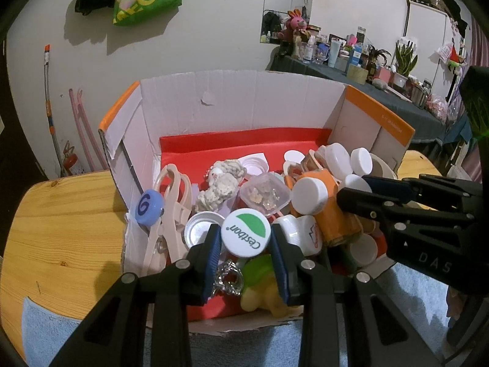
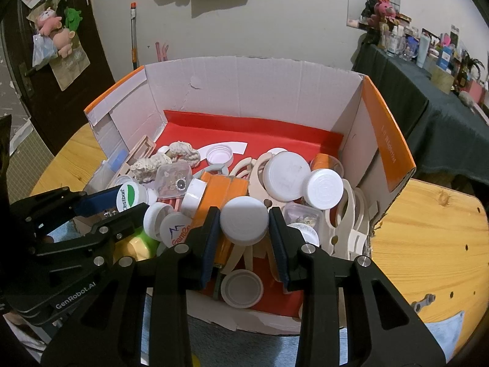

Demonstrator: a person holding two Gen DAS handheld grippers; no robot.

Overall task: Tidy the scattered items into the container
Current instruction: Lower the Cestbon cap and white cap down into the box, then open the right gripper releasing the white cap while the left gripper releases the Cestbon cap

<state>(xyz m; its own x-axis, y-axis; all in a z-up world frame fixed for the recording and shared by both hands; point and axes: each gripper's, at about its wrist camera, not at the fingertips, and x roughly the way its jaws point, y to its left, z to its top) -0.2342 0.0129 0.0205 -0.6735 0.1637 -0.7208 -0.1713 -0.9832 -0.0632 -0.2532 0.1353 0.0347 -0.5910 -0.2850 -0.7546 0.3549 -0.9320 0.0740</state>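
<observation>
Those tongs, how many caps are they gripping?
2: left tongs pinch the round green-and-white plastic cap; right tongs pinch a plain white round cap, both above the box.

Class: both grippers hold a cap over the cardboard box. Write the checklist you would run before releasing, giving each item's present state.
1. Left gripper clamped on the Cestbon cap: ok.
2. Right gripper clamped on the plain white cap: ok.
3. Both caps above the inside of the cardboard box, not the wooden table: ok.
4. Grippers apart from each other: ok, a gap shows between them.
5. Flat landing spot below each cap: not ok, the contents are piled unevenly.
6. Height of the caps above the pile: cannot tell.
</observation>
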